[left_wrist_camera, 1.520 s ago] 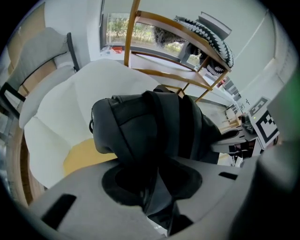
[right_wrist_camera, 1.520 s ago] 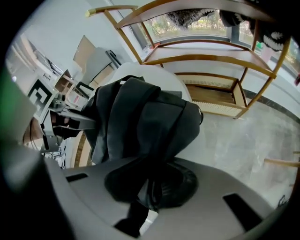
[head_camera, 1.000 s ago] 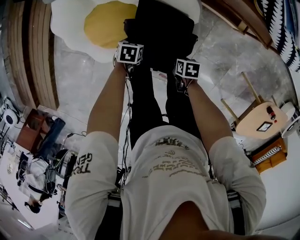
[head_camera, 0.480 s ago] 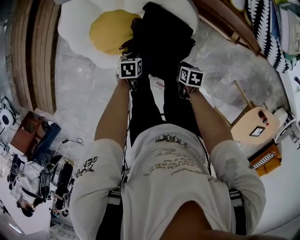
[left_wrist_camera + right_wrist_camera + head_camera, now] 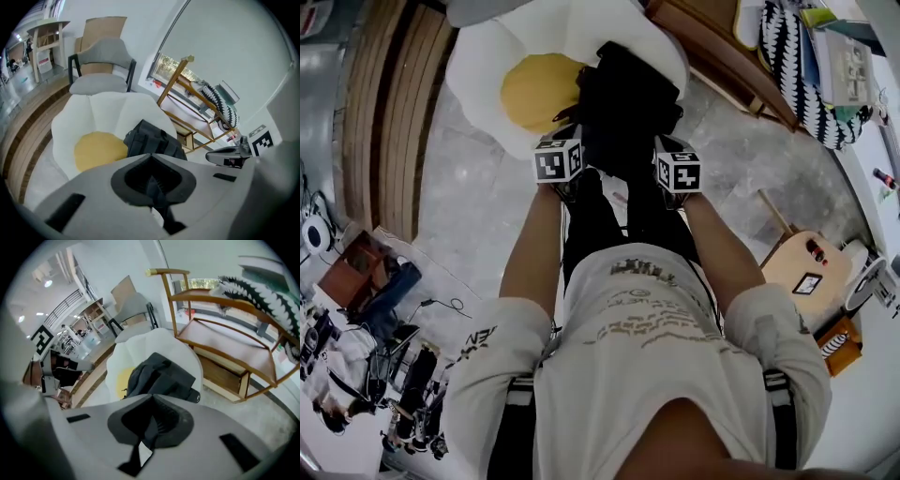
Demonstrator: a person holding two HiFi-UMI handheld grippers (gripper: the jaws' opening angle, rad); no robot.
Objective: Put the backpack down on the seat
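**Two grippers holding straps, backpack on seat**

Two straps are running from the black backpack into the grippers. The backpack is sitting on the white seat, just beside its yellow centre and toward the seat's right side in the head view. The left gripper is clenching its jaws on a dark strap, and the right gripper is gripping the other strap the same way. Both are hovering near the backpack, side by side, with the person's arms reaching forward. A wooden rack is standing just right of the seat. A grey chair is standing behind it.
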